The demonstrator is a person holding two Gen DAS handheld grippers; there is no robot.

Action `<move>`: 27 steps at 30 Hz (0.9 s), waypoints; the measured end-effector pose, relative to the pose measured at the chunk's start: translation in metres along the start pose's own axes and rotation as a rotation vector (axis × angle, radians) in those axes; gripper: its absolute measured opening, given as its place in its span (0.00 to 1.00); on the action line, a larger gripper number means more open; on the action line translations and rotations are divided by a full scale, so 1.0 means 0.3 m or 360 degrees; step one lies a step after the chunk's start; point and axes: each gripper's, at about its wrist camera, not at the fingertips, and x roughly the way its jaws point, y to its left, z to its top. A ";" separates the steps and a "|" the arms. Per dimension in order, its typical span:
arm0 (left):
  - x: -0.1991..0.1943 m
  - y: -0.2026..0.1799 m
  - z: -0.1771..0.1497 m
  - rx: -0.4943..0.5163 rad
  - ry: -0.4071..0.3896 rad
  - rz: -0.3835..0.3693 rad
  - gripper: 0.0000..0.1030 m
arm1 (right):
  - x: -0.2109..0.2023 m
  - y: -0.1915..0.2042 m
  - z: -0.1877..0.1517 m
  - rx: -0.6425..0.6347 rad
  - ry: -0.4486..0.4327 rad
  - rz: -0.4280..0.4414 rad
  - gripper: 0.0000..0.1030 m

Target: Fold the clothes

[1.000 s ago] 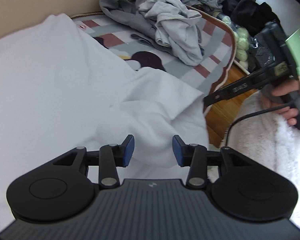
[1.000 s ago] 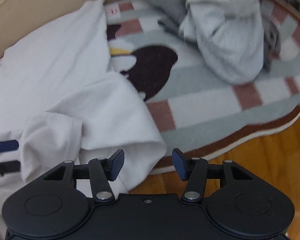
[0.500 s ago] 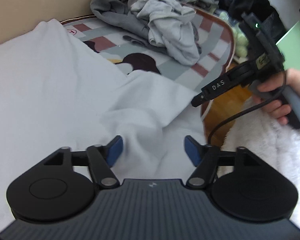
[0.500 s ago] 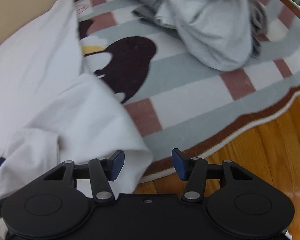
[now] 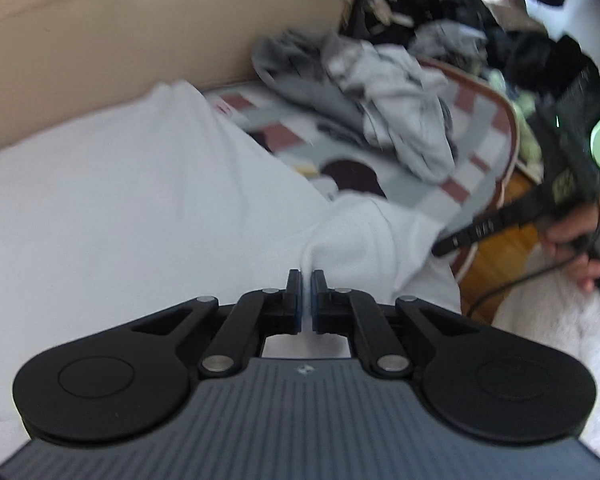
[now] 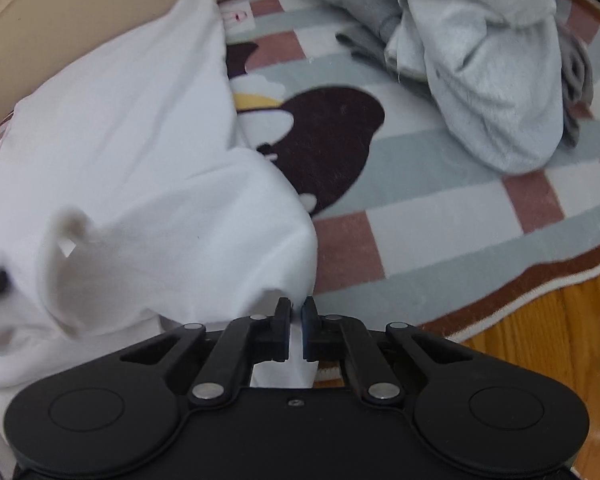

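While the white garment (image 5: 148, 208) lies spread over the patterned rug (image 6: 440, 216) beside the tan wall (image 5: 100, 40), both claws have just snapped together on it. Seen from the left wrist, the left claw (image 5: 306, 286) has its two blue-padded fingers (image 5: 295, 292) drawn nearly together, with a thin ridge of white cloth pinched up between them, at a bunched fold near the garment's closer edge. Seen from the right wrist, the right claw (image 6: 296, 312) is likewise closed to a narrow slit, and white fabric runs through that slit and shows again below the fingers, so it grips the garment's corner where it meets the rug's brown border, close to the wooden floor (image 6: 560, 332). Between the two grips the cloth humps into a loose, blurred fold (image 6: 72, 264). Farther back on the rug sits a heap of grey clothes (image 6: 484, 68), well apart from the white piece. From the left wrist the right claw's black body (image 5: 512, 220) reaches in from the side, a hand (image 5: 580, 248) wrapped round its handle with a cable trailing beneath, above a fluffy white mat (image 5: 552, 320).
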 end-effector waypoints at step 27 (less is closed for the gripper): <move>-0.313 0.386 -0.295 -0.0582 0.0172 0.0394 0.31 | -0.122 0.003 0.047 0.0072 -0.0204 0.0579 0.51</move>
